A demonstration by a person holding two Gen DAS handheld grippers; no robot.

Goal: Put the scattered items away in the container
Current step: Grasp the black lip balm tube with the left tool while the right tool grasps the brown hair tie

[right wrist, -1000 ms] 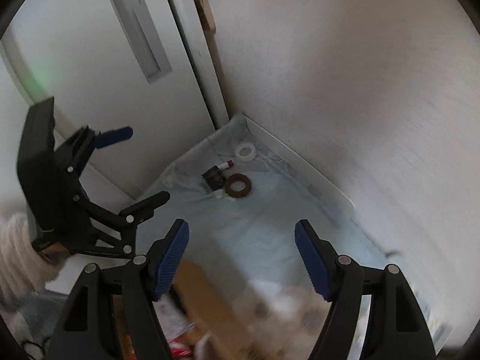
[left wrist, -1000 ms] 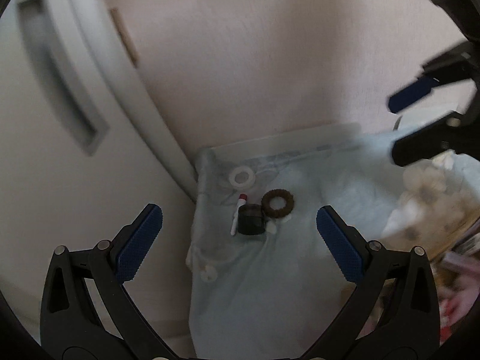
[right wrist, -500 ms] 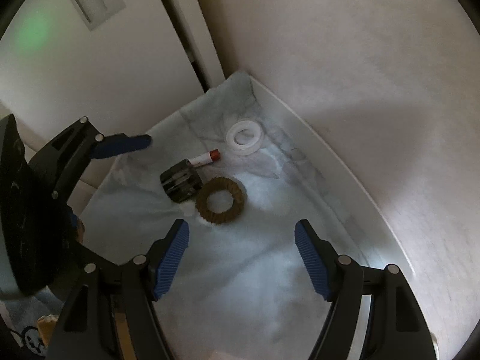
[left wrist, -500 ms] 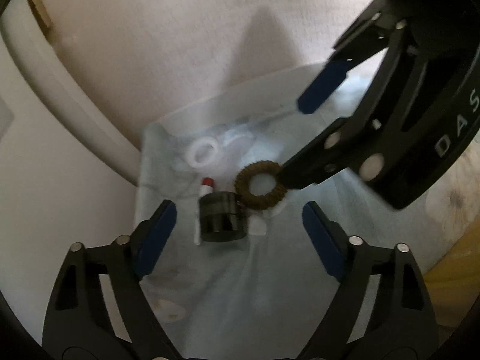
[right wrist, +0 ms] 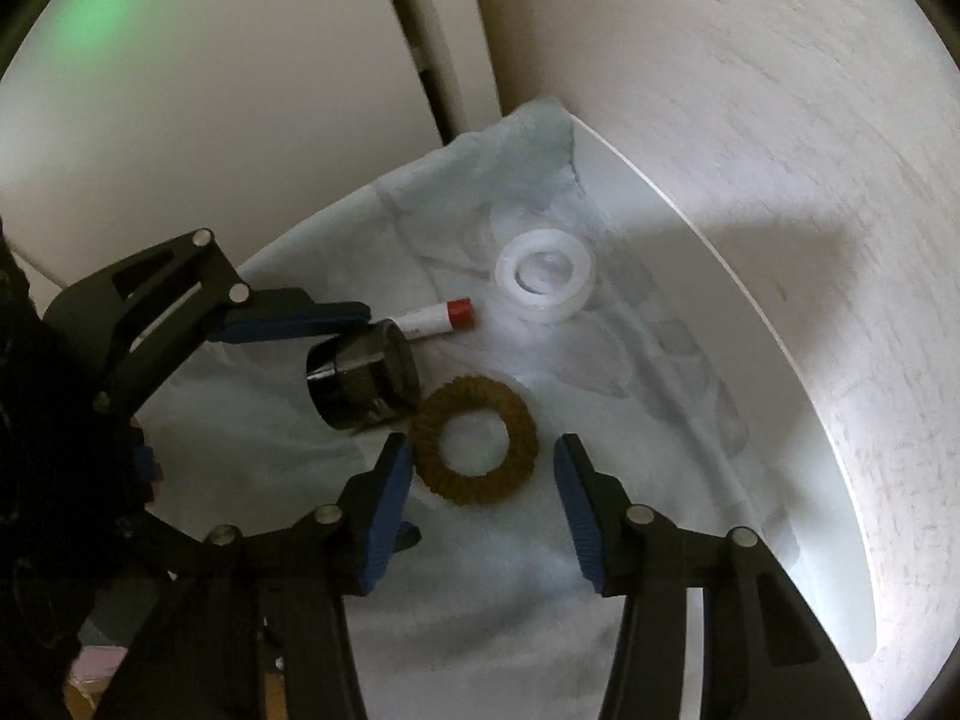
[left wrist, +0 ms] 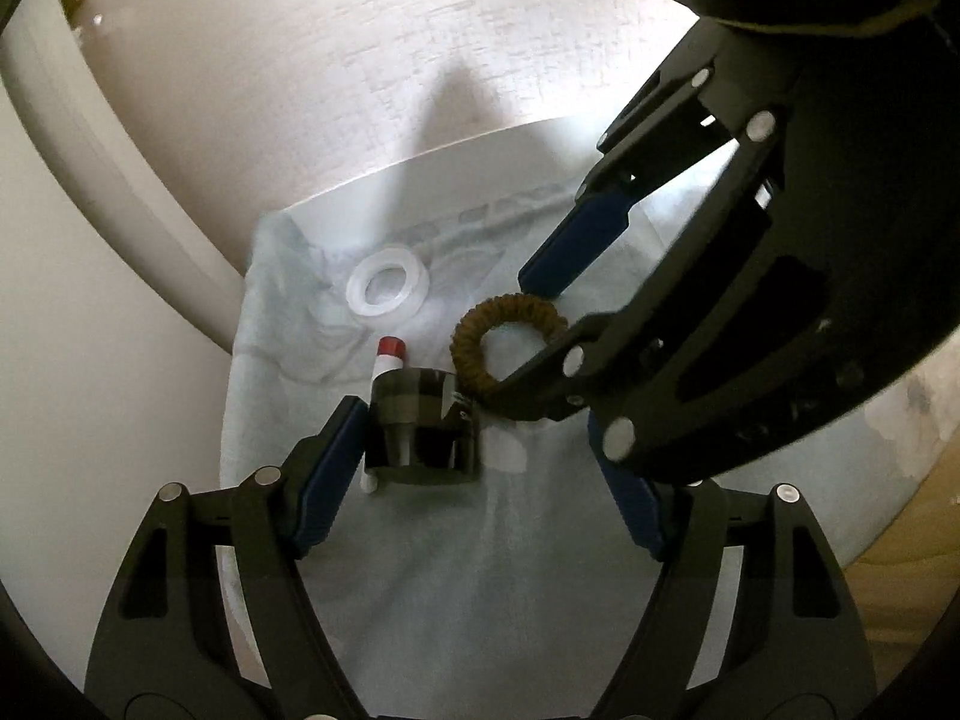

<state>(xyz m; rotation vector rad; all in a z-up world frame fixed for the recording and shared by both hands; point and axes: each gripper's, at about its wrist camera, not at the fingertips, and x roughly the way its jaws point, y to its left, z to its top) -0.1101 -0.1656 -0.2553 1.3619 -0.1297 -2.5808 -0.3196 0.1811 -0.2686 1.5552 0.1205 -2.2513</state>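
Observation:
A black cylindrical jar [left wrist: 423,426] lies on its side on a pale blue cloth [left wrist: 480,600]. My left gripper [left wrist: 480,480] straddles it with jaws closing; the left pad [left wrist: 327,474] is at the jar's side, the right pad stands well off. A brown scrunchie [right wrist: 474,441] lies flat just ahead of and between the pads of my right gripper [right wrist: 483,498], whose jaws are closing without pressing on it. A red-capped white tube [right wrist: 432,318] sits behind the jar [right wrist: 360,381]. Farther back lies a white ring [right wrist: 543,282]. No container is in view.
The cloth covers a white surface tucked into a corner, with a textured wall [right wrist: 750,120] behind and a white door [right wrist: 210,90] at the left. A wooden edge [left wrist: 900,600] shows at the lower right. The two grippers are close together and overlap in the left wrist view.
Both grippers have come down close onto the cloth. The left one narrowed around the black jar; the right one narrowed around the scrunchie.

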